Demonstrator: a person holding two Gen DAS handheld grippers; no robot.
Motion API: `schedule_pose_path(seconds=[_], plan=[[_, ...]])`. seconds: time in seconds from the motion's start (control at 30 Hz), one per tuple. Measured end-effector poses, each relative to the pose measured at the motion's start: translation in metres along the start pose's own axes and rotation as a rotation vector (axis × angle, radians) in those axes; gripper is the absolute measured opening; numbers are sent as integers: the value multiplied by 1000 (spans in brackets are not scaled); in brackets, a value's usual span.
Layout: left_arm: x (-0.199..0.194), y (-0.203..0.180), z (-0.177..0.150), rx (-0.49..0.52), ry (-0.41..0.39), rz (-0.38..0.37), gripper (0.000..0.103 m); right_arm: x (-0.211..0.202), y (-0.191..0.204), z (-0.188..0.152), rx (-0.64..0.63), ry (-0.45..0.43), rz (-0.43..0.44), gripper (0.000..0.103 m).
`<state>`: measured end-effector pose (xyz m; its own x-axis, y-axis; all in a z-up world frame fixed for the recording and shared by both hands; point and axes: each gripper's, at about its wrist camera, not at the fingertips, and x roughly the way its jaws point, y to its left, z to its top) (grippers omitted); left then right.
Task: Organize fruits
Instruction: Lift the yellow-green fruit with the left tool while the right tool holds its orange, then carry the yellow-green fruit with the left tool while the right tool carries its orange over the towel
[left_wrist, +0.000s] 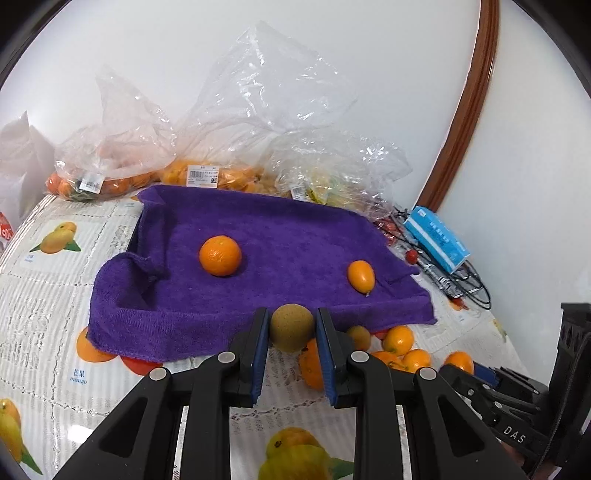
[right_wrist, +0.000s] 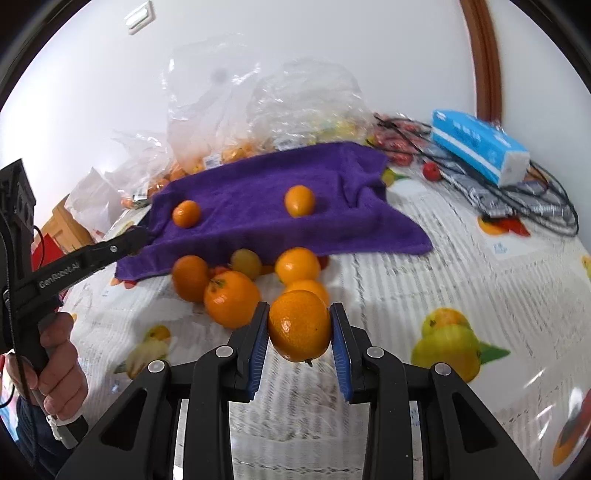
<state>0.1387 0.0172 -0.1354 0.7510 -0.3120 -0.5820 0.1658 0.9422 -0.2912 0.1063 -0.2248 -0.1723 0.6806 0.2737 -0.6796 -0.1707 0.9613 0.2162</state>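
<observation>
In the left wrist view, we see our left gripper at six o'clock, its blue-padded fingers clamped on a brownish-green round fruit held at the near edge of a purple towel. On the towel a mandarin lies toward ten o'clock of the held fruit and a small oval kumquat toward two o'clock, the two well apart. A cluster of loose oranges sits on the fruit-printed tabletop just beside the towel's near right edge, at about four o'clock. Clear plastic bags of fruit stand behind the towel at twelve o'clock, and a blue tissue pack lies at two o'clock. In the right wrist view, our right gripper has its fingers closed on a large orange, lifted just in front of the loose pile at eleven o'clock. The towel spreads beyond the pile at twelve o'clock, and our left hand grips the other tool's handle at nine o'clock.
</observation>
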Motion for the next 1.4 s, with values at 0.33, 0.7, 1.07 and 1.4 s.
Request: schedule_pose_path(seconds=[0.33,0.7,1.07,1.4], plan=[[-20,-1,35,22,-84,74,24,-10,28,56,-43,-94,61,33],[-3,10,74,20,-129,147,24,14,44,116,-70,-144,74,32],[37,42,63,-60,-104,180,24,58,34,129,-49,-143,72,33],[46,72,57,-187,-77,139,24,76,-5,118,28,-110,-9,33]])
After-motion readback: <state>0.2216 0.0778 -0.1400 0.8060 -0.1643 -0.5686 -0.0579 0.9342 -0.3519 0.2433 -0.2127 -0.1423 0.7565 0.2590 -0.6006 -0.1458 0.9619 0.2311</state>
